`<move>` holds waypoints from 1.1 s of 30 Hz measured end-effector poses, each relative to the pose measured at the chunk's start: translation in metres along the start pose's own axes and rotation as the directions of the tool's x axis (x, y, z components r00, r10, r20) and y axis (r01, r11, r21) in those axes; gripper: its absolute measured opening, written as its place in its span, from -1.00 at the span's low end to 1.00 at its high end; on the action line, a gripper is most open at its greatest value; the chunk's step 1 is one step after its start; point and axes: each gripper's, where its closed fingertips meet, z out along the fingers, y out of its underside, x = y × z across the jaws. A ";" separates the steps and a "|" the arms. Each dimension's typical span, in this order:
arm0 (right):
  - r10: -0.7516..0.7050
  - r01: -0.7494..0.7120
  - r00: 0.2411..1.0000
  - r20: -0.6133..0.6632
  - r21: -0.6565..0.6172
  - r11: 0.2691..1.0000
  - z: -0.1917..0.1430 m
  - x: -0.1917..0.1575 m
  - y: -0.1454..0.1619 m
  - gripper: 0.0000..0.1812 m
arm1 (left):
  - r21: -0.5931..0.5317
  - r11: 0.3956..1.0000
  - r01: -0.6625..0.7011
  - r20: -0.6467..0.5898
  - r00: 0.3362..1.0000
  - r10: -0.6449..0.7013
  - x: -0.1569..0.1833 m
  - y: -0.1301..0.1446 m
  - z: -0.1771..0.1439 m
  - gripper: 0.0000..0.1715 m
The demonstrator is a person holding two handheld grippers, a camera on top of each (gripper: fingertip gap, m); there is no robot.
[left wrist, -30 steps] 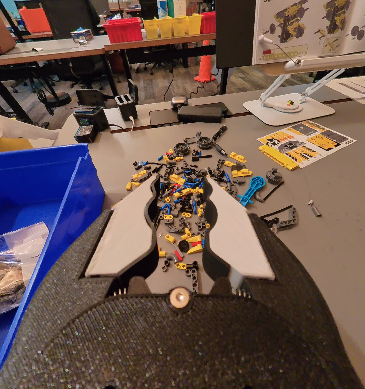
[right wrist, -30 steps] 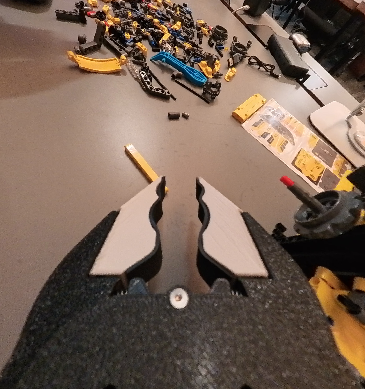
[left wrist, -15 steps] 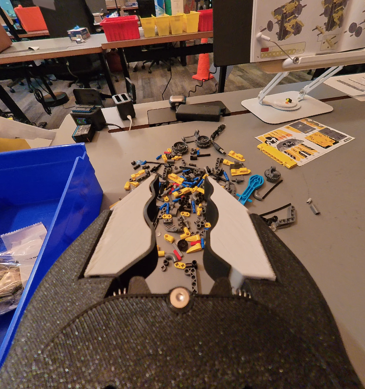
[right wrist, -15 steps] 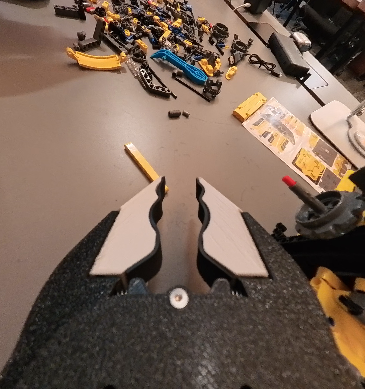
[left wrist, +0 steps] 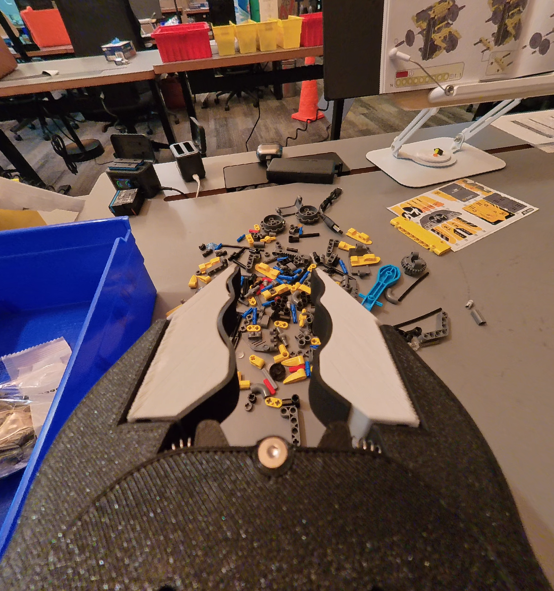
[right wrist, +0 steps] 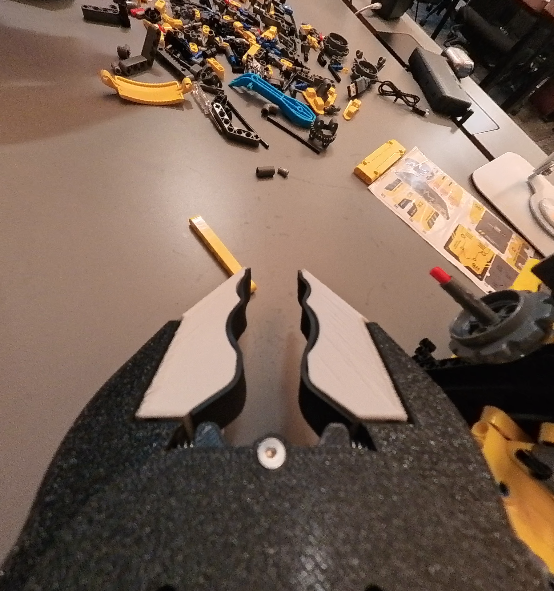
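My left gripper (left wrist: 274,275) is open and empty, held above a pile of small yellow, black, blue and grey building-toy parts (left wrist: 279,307) on the grey table (left wrist: 493,367). My right gripper (right wrist: 274,276) is open and empty, low over bare table. A long yellow beam (right wrist: 219,251) lies just ahead of its left fingertip (right wrist: 245,278). A partly built yellow and black model with a grey wheel hub and a red-tipped axle (right wrist: 490,323) stands close at its right. The same parts pile (right wrist: 237,48) lies farther ahead, with a blue lever tool (right wrist: 279,100).
A blue bin (left wrist: 61,287) with plastic bags stands left of the pile. A sticker sheet (left wrist: 461,212) and a yellow panel (left wrist: 421,235) lie at right. A white stand base (left wrist: 435,163) holds an instruction booklet. Chargers and a black power brick (left wrist: 301,171) line the far edge. The tips of one gripper are about 35 centimeters away from the tips of the other. My right tips are roughly 20 centimeters from the yellow panel (left wrist: 421,235). It turns up in the right wrist view (right wrist: 378,155) as well.
The left gripper has drifted slightly, so the pile sits a little differently between its fingers. The right gripper has barely moved. Both stay open.
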 end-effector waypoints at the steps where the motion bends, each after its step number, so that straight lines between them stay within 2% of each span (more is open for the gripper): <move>1: 0.000 0.000 1.000 0.000 0.000 1.000 0.000 0.000 0.000 -0.69 | 0.000 1.000 0.000 0.000 1.000 0.000 0.000 0.000 0.000 -0.51; 33: 0.004 -0.004 1.000 0.008 -0.005 1.000 0.001 -0.001 0.001 -0.68 | -0.002 1.000 0.000 0.004 1.000 0.000 -0.002 0.000 -0.001 -0.51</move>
